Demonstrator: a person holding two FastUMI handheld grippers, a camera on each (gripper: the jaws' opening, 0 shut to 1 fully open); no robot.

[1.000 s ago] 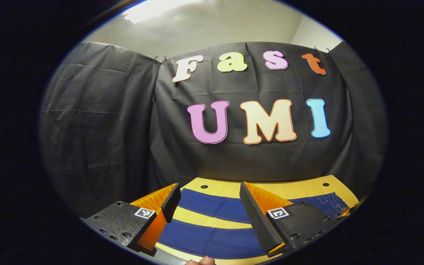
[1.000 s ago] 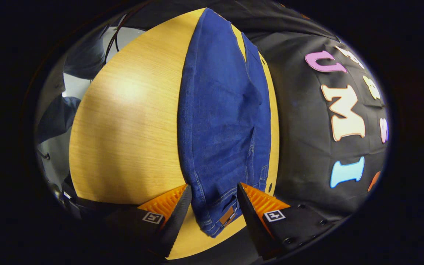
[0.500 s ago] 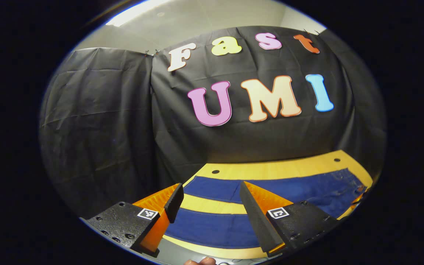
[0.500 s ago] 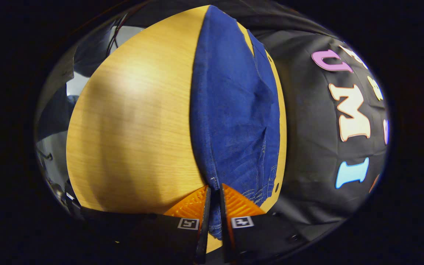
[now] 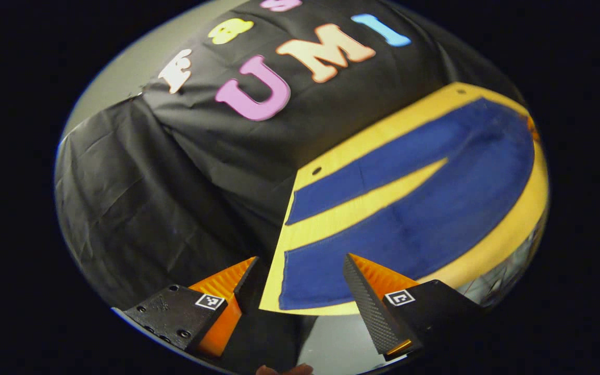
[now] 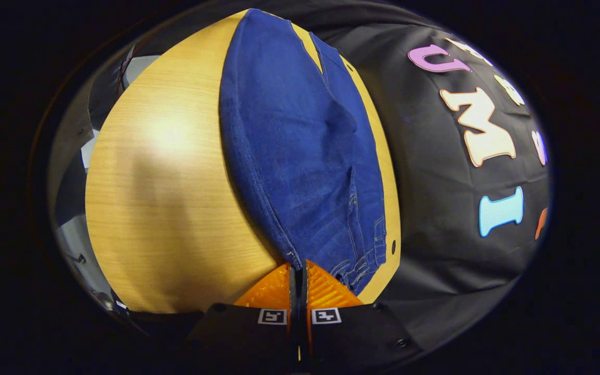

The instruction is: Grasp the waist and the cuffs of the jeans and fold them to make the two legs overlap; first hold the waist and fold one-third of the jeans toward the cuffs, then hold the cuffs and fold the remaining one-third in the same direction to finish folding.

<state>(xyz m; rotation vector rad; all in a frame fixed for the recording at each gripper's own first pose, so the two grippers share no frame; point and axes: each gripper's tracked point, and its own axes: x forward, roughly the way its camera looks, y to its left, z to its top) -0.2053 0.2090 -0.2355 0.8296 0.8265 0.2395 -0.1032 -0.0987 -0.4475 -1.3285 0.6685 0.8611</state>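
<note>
While the jeans [image 6: 300,151] lay flat along the far side of the wooden surface [image 6: 164,208], just beside the booth's black cloth wall [image 6: 435,219], the right claw [image 6: 298,273] was pressed together on the near corner of the waist, both fingers pinching the denim edge. At the other end, the left claw [image 5: 300,273] hovered spread wide above the corner of the surface by the near leg's cuff [image 5: 300,281], touching nothing. From that end, the two legs lay apart, bare wood showing between them.
</note>
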